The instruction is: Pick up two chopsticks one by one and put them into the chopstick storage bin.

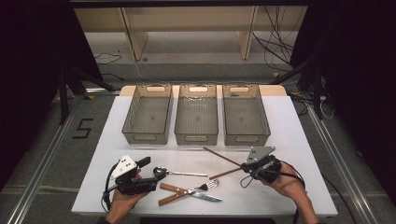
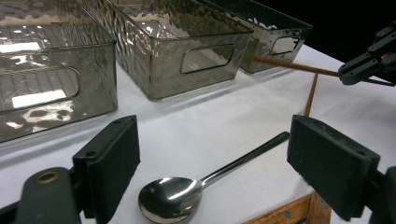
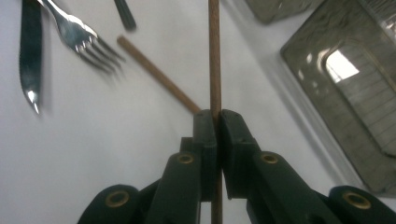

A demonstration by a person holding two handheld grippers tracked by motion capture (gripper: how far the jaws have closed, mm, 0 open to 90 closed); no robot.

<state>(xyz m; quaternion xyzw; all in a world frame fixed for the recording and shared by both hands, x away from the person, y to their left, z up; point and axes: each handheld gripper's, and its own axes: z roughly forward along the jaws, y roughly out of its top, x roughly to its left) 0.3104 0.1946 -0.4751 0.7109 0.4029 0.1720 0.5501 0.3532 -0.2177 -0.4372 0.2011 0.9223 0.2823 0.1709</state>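
Two tongs: right tongs (image 3: 215,122) clamped on a chopstick (image 3: 214,56), left tongs (image 2: 212,172) wide around a spoon (image 2: 170,205).

Three see-through grey bins stand side by side at the far end of the white surface (image 1: 299,140): a left bin (image 1: 147,114), a middle bin (image 1: 196,115) and a right bin (image 1: 245,115). Each bin has a handle hole in its short wall. Nearer the front edge lie a fork (image 1: 187,191) and a knife (image 1: 191,193), both with brown wooden handles. They cross over each other like an X. The shiny tips point to the right. On the grey floor to the left is a black number five (image 1: 82,128). Black cables (image 1: 275,42) lie on the floor behind the surface.
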